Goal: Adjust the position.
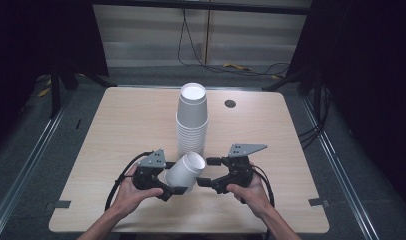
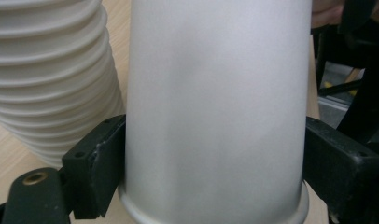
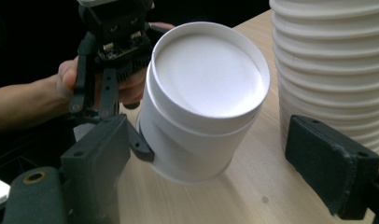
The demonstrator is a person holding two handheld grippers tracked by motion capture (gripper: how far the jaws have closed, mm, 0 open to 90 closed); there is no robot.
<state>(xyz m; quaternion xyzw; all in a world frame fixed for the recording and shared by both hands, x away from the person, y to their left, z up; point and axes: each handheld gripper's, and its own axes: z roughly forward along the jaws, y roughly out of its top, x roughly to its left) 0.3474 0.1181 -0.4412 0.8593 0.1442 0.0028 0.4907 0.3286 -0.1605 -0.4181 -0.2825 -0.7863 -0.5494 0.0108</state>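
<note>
A white paper cup lies tilted above the table's front middle, its closed base turned toward the right hand. My left gripper is shut on its side wall near the rolled rim; in the left gripper view both black pads press the cup. My right gripper stands open just right of the cup's base. In the right gripper view its jaws flank the base end of the cup without touching it, and a step runs round the cup's body. The left gripper and its hand sit behind the cup.
A tall stack of nested white cups stands upside down just behind the grippers, close beside the held cup. The light wooden table has a round cable hole at the back right. Dark floor and cables surround the table.
</note>
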